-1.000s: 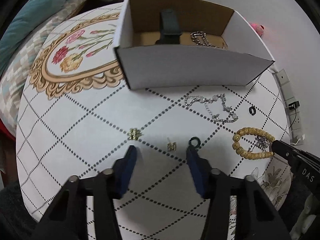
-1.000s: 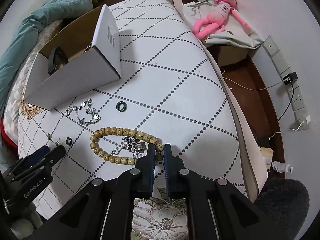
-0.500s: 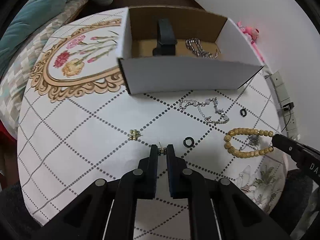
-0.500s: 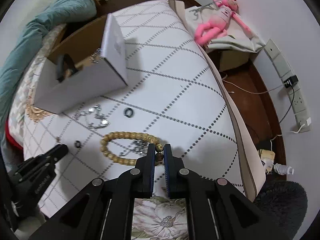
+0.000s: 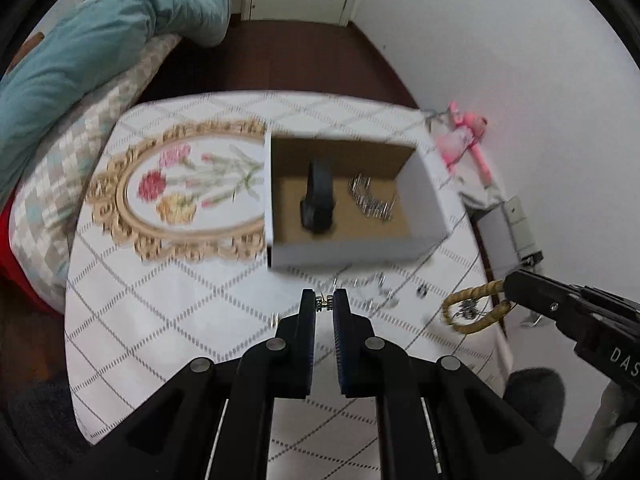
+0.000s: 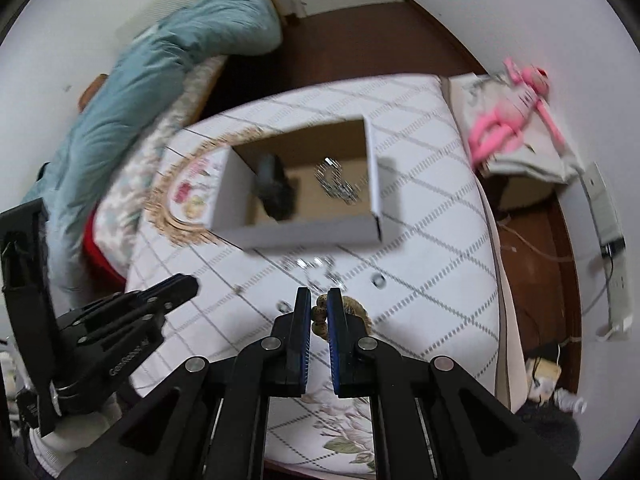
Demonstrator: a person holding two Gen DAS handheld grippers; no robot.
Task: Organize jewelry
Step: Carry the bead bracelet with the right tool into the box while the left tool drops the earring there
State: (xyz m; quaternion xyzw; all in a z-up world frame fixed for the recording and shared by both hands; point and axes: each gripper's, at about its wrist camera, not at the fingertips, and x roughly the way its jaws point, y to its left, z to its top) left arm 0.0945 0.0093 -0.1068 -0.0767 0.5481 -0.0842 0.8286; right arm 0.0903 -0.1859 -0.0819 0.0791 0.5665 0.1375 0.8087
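My left gripper (image 5: 324, 303) is shut on a small gold earring (image 5: 324, 304) and holds it well above the table. My right gripper (image 6: 319, 309) is shut on a tan bead bracelet (image 6: 320, 312), which hangs from its tips in the left wrist view (image 5: 476, 308). The white cardboard box (image 5: 348, 256) stands ahead with a black watch (image 5: 318, 200) and a silver chain (image 5: 370, 200) inside; it also shows in the right wrist view (image 6: 304, 232). A silver necklace (image 6: 316, 266) and a black ring (image 6: 378, 279) lie on the table below the box.
The table (image 5: 160, 300) has a white diamond-pattern cloth with a floral oval. A teal quilt (image 5: 100, 48) lies on the bed at left. A pink plush toy (image 6: 508, 124) and a power strip (image 6: 608, 216) sit at the right by the wall.
My left gripper shut on the earring and lifted it. My right gripper lifted the bead bracelet off the table. Both have risen, so the box now shows from above.
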